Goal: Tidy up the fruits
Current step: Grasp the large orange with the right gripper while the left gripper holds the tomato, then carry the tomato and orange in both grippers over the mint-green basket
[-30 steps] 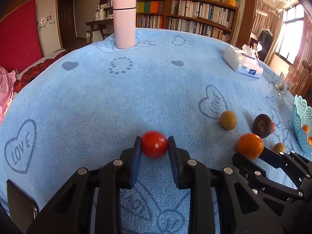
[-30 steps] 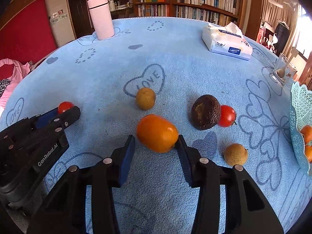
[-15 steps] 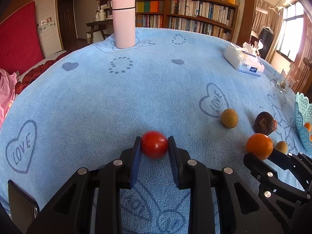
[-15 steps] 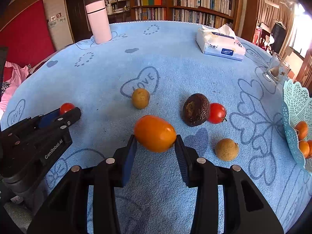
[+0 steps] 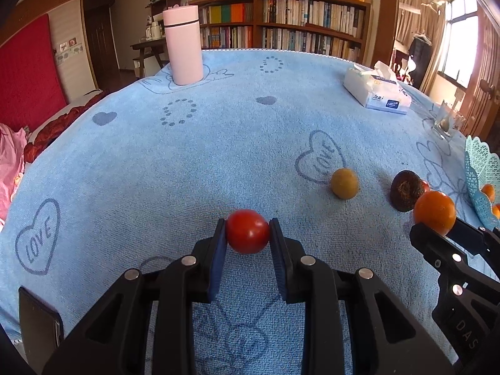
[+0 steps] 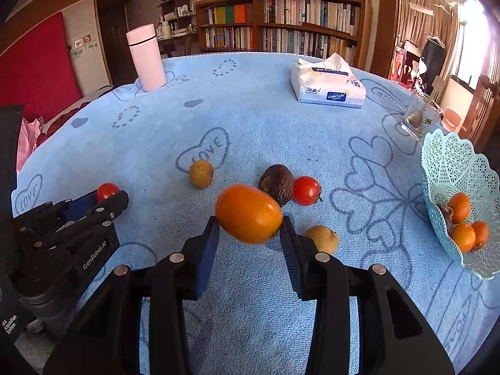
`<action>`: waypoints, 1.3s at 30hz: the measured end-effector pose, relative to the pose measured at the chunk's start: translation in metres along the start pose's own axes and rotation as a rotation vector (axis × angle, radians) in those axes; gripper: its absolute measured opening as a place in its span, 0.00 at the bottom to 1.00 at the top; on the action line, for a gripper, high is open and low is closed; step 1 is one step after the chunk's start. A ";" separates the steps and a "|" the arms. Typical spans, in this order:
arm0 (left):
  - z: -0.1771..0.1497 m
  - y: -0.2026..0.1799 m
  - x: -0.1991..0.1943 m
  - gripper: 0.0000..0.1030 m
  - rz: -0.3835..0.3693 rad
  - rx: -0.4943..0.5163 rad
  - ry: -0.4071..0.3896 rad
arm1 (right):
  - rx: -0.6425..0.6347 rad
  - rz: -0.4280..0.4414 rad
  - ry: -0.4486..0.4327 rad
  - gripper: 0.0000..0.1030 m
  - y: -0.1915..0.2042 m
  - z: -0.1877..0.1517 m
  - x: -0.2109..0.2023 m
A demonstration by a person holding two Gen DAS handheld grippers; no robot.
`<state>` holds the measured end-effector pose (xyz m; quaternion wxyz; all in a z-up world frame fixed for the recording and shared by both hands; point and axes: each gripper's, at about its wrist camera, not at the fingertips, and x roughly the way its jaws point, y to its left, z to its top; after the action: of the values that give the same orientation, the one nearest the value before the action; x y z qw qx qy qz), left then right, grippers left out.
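My left gripper [image 5: 247, 234] is shut on a red tomato [image 5: 247, 231], held just above the blue cloth. My right gripper [image 6: 249, 222] is shut on an orange fruit [image 6: 248, 214], lifted above the cloth; it also shows in the left wrist view [image 5: 434, 212]. On the cloth lie a dark avocado [image 6: 276, 184], a second red tomato [image 6: 306, 190], a yellow-brown fruit [image 6: 201, 174] and another yellow-brown fruit [image 6: 323, 239]. A teal lace basket [image 6: 453, 168] at the right holds several small oranges [image 6: 462, 218].
A pink flask [image 6: 147, 57] stands at the far left of the table. A tissue pack [image 6: 328, 86] lies at the far right. A glass [image 6: 420, 118] stands behind the basket. Bookshelves fill the background.
My right gripper has closed on the orange fruit and lifted it off the cloth, moving toward the right. My left gripper still holds the tomato and has risen slightly.
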<state>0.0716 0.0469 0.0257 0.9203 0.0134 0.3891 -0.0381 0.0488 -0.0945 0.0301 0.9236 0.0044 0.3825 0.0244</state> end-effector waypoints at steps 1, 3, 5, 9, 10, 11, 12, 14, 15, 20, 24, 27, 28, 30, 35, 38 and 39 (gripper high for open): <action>0.000 -0.003 -0.001 0.27 -0.003 0.006 -0.002 | 0.004 -0.002 -0.004 0.40 -0.002 0.000 -0.002; 0.001 -0.010 -0.005 0.27 -0.006 0.018 -0.008 | 0.011 -0.011 -0.012 0.40 -0.008 -0.001 -0.006; 0.003 -0.017 -0.008 0.27 -0.011 0.031 -0.013 | 0.021 -0.014 -0.019 0.40 -0.013 -0.002 -0.009; 0.005 -0.031 -0.012 0.27 -0.018 0.055 -0.022 | 0.043 -0.023 -0.033 0.40 -0.025 -0.002 -0.016; 0.006 -0.034 -0.013 0.27 -0.020 0.060 -0.024 | 0.048 -0.026 -0.036 0.40 -0.028 -0.002 -0.017; 0.006 -0.038 -0.014 0.27 -0.023 0.066 -0.025 | 0.053 -0.029 -0.040 0.40 -0.031 -0.002 -0.019; 0.007 -0.041 -0.015 0.27 -0.027 0.071 -0.025 | 0.057 -0.032 -0.045 0.40 -0.034 -0.003 -0.021; 0.008 -0.049 -0.017 0.27 -0.035 0.082 -0.025 | 0.070 -0.038 -0.051 0.40 -0.040 -0.003 -0.024; 0.008 -0.053 -0.017 0.27 -0.038 0.088 -0.026 | 0.077 -0.039 -0.052 0.40 -0.044 -0.004 -0.025; 0.010 -0.073 -0.020 0.27 -0.059 0.118 -0.026 | 0.108 -0.057 -0.065 0.40 -0.063 -0.006 -0.032; 0.012 -0.090 -0.022 0.27 -0.073 0.147 -0.032 | 0.132 -0.081 -0.082 0.40 -0.078 -0.008 -0.039; 0.014 -0.104 -0.024 0.27 -0.084 0.169 -0.038 | 0.152 -0.095 -0.093 0.40 -0.091 -0.009 -0.045; 0.015 -0.108 -0.025 0.27 -0.088 0.176 -0.041 | 0.158 -0.102 -0.096 0.40 -0.096 -0.009 -0.047; 0.016 -0.118 -0.027 0.27 -0.096 0.191 -0.045 | 0.170 -0.116 -0.104 0.40 -0.105 -0.010 -0.050; 0.018 -0.142 -0.031 0.27 -0.121 0.226 -0.052 | 0.200 -0.154 -0.126 0.40 -0.128 -0.012 -0.061; 0.020 -0.158 -0.033 0.27 -0.134 0.249 -0.059 | 0.219 -0.177 -0.138 0.40 -0.143 -0.014 -0.067; 0.021 -0.163 -0.034 0.27 -0.138 0.257 -0.061 | 0.226 -0.184 -0.140 0.40 -0.148 -0.014 -0.069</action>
<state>0.0496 -0.1150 0.0651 0.9177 0.1030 0.3527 -0.1511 -0.0039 -0.2454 0.0648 0.9400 0.0749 0.3161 -0.1040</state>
